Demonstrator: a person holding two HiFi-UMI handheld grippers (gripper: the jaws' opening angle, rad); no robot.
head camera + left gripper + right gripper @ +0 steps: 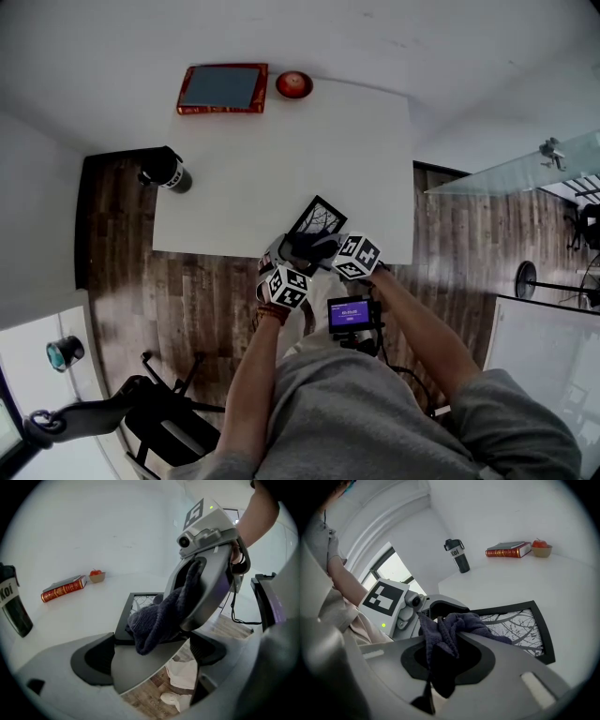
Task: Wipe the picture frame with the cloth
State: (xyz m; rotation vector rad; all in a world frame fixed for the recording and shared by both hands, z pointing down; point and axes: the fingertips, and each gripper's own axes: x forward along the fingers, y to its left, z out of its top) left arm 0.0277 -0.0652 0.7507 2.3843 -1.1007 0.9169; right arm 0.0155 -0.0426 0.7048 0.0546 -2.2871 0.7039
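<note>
A black picture frame (317, 217) with a branch print lies on the white table (281, 159), close to its front edge. It also shows in the left gripper view (140, 603) and the right gripper view (520, 625). A dark blue cloth (309, 248) hangs over the frame's near end. My right gripper (445, 653) is shut on this cloth (450, 630). My left gripper (164, 667) stands open just before the frame's near edge, under the cloth (159, 620), with floor showing between its jaws. In the head view the left gripper (279, 267) and right gripper (330, 251) meet at the table's front edge.
A red book (223, 89) and a small bowl with red fruit (293, 85) sit at the table's far edge. A black bottle (167, 170) stands at the left edge. A dark chair (169, 412) is on the wood floor at lower left, a glass panel (525, 169) at right.
</note>
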